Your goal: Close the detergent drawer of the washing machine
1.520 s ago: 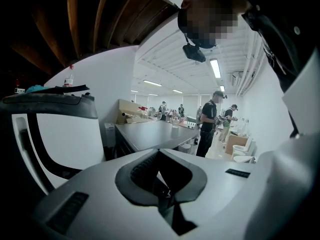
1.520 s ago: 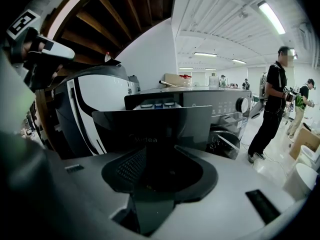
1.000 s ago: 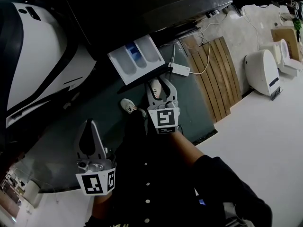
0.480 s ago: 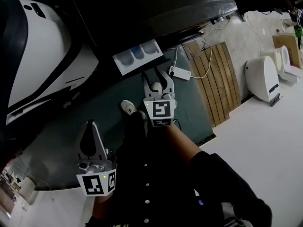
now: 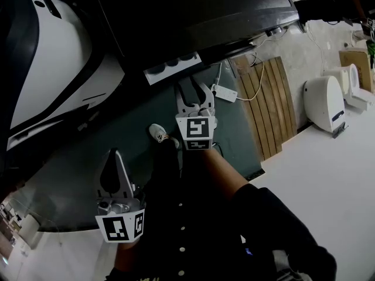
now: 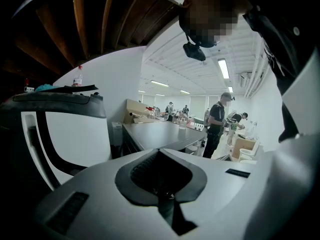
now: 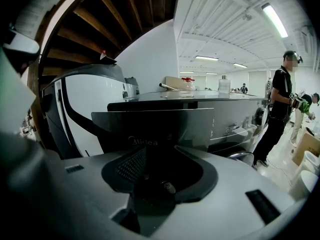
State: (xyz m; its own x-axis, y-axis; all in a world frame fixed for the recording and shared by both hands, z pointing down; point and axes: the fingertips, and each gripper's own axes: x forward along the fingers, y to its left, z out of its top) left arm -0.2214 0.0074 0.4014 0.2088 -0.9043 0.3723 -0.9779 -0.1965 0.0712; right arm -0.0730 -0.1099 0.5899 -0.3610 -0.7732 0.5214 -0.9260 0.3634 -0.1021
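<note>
The dark washing machine (image 5: 193, 10) fills the top of the head view. Its detergent drawer (image 5: 173, 67) shows only as a narrow pale strip with compartment rims, almost flush with the front. My right gripper (image 5: 191, 85) is shut, its tips against the drawer's front edge. In the right gripper view the drawer's dark front panel (image 7: 165, 126) with lettering stands directly before the right gripper (image 7: 160, 151). My left gripper (image 5: 112, 156) hangs low at the left, shut and empty, away from the machine. The left gripper (image 6: 159, 154) faces a white appliance and a distant table.
A white-and-black appliance (image 5: 53, 69) stands left of the washer. A white power strip (image 5: 224, 91) with cables lies on the dark mat, a wooden slat board (image 5: 266, 104) beside it, a white unit (image 5: 322, 92) farther right. My shoe (image 5: 159, 134) is below the drawer. A person (image 7: 280, 109) stands at the right.
The drawer has slid from well out to nearly flush with the machine. My right gripper moved forward with it against its front. The left gripper stayed put.
</note>
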